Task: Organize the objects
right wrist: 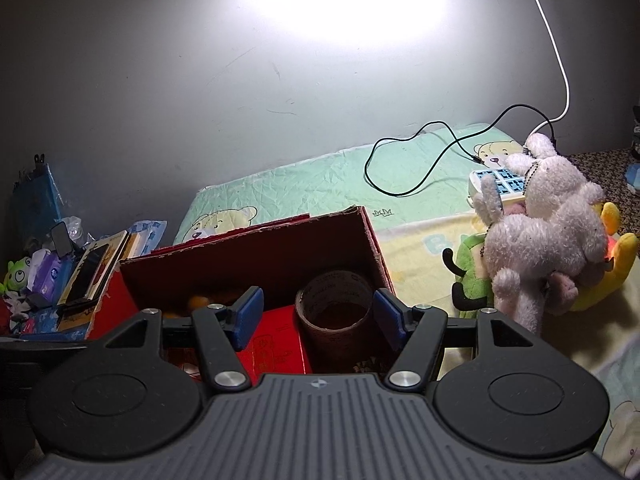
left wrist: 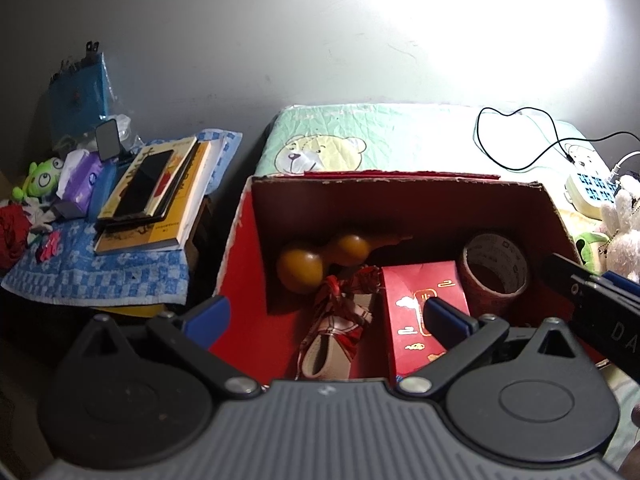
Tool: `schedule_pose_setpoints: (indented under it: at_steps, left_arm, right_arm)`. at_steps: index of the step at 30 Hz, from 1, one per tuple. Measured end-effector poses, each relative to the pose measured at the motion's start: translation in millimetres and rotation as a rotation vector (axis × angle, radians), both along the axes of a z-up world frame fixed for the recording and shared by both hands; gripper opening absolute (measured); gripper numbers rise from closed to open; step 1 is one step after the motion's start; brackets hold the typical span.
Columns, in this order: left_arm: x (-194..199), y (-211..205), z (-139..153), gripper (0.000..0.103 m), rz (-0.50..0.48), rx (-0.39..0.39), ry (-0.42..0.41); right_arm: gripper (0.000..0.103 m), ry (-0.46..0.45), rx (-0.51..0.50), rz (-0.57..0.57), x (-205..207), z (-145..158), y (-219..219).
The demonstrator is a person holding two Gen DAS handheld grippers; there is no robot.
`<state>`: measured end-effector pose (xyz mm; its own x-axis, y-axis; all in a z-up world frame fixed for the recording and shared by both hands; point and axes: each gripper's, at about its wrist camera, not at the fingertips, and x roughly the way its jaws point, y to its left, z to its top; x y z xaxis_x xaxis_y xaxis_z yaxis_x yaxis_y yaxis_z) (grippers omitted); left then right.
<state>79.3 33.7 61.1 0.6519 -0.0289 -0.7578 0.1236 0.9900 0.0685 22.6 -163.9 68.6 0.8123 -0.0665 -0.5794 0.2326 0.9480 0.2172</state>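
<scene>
Bedding is supporting the red cardboard box (right wrist: 340, 236); both the left gripper (left wrist: 326, 316) and the right gripper (right wrist: 316, 314) are hovering wide and empty, the tape roll (right wrist: 334, 308) apparently stowed inside.

Cardboard box (left wrist: 240, 248): set on the bed (left wrist: 400, 136), near its left edge. Held in the box: gourd (left wrist: 316, 260) at the back left; cloth bundle (left wrist: 344, 312) before it; packet (left wrist: 420, 300) at the middle; tape roll (left wrist: 496, 268) at the right, just beside the packet. Cable (left wrist: 516, 140) and power strip (left wrist: 588, 188): laid behind the box, toward the right edge. Plush toys (right wrist: 548, 236): heaped right of the box. Books (left wrist: 156, 200): stacked on a cloth (left wrist: 100, 276) left of the bed.
</scene>
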Motion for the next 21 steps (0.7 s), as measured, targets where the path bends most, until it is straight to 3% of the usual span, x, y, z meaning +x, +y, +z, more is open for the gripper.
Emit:
schedule_pose_setpoints:
  at_steps: [11, 21]
  left_arm:
    - [-12, -18, 10, 0.102, -0.061, 0.031, -0.013]
    - [-20, -23, 19, 0.103, -0.058, 0.037, -0.028]
  right_arm:
    - [0.064, -0.015, -0.018, -0.032, -20, 6, -9]
    - [0.064, -0.035, -0.017, -0.055, -28, 8, -17]
